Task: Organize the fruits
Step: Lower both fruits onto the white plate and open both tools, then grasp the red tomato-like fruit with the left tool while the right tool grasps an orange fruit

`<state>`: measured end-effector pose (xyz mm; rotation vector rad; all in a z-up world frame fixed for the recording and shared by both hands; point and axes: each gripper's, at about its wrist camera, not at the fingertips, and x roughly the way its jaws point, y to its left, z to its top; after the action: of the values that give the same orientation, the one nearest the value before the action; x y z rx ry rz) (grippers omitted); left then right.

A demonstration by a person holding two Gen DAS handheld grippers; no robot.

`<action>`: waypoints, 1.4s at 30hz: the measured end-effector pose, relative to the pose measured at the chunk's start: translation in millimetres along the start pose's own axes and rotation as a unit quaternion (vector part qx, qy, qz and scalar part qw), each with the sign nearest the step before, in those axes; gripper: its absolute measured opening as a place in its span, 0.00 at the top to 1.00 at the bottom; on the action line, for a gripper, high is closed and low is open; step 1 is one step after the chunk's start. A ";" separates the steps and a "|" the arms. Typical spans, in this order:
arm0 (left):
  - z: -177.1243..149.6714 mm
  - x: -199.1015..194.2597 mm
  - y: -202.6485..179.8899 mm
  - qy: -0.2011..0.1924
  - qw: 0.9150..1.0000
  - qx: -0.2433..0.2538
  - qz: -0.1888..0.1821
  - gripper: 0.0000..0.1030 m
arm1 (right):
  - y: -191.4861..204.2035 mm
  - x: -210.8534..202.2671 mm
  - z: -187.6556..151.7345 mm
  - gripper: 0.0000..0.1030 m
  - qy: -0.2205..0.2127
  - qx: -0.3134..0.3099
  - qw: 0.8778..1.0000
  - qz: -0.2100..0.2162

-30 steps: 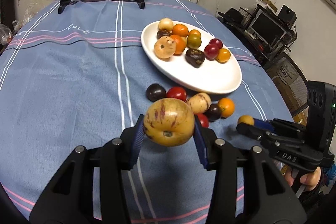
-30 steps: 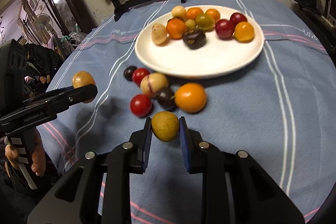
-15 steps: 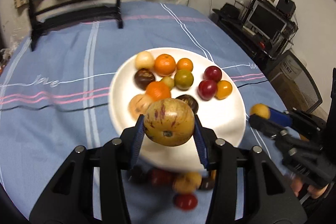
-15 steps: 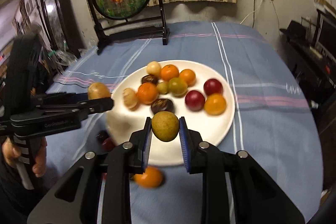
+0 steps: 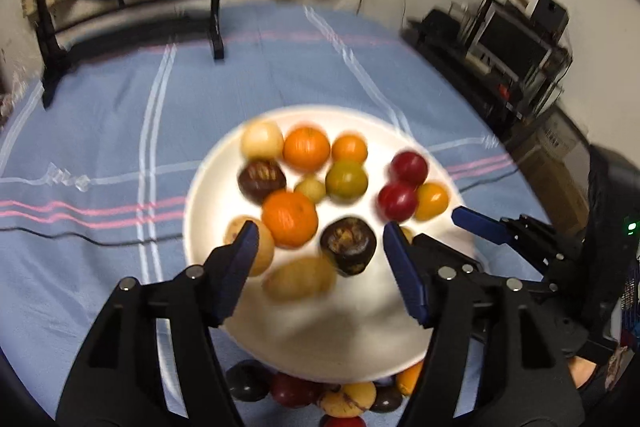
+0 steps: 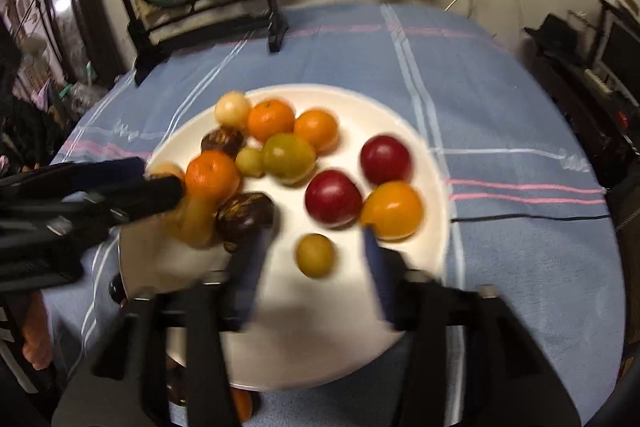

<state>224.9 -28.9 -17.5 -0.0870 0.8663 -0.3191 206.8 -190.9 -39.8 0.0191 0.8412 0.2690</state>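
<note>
Two grippers: both over the white plate (image 5: pixel 208 187), jaws spread wide, nothing held.
Left gripper (image 5: pixel 320 247): blurred yellow-brown fruit (image 5: pixel 300 281) on plate between its fingers; dark fruit (image 5: pixel 348 245) just ahead.
Right gripper (image 6: pixel 312 247): small yellow-green fruit (image 6: pixel 315 254) on plate between its fingers; red plum (image 6: pixel 333 198) just beyond.
Loose fruits (image 5: pixel 344 397): on blue tablecloth (image 5: pixel 100 131), below left gripper, at plate's near rim.

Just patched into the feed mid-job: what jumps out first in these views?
The white plate mid-table, crowded with orange, red and dark fruit. Both grippers hang open over its near half: the left gripper above a blurred tan fruit, the right gripper around a small yellow-green fruit on the plate.
</note>
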 end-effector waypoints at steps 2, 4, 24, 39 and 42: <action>0.6 -21.5 0.4 -0.025 1.000 0.000 0.003 0.35 | -0.6 -11.9 1.1 0.45 -0.009 0.005 1.000 0.002; -3.6 -41.0 2.3 -0.041 0.999 -0.003 -0.003 0.35 | 0.1 -27.7 -0.6 0.45 -0.018 0.014 1.000 0.007; -142.5 -107.0 59.2 -0.046 0.996 -0.070 0.031 0.28 | 47.7 -71.7 -111.6 0.44 0.048 0.011 0.998 0.049; -158.0 -102.5 49.1 -0.020 0.998 -0.052 0.021 0.28 | 46.4 -35.3 -102.3 0.45 0.050 -0.017 0.998 0.037; -159.9 -101.7 48.2 -0.015 0.998 -0.054 0.022 0.28 | 42.5 -28.7 -97.6 0.49 0.051 -0.006 0.997 0.061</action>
<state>53.5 57.0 -56.1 -0.1718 0.8533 -0.2298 106.8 -165.6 -78.8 0.0449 0.9420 0.3918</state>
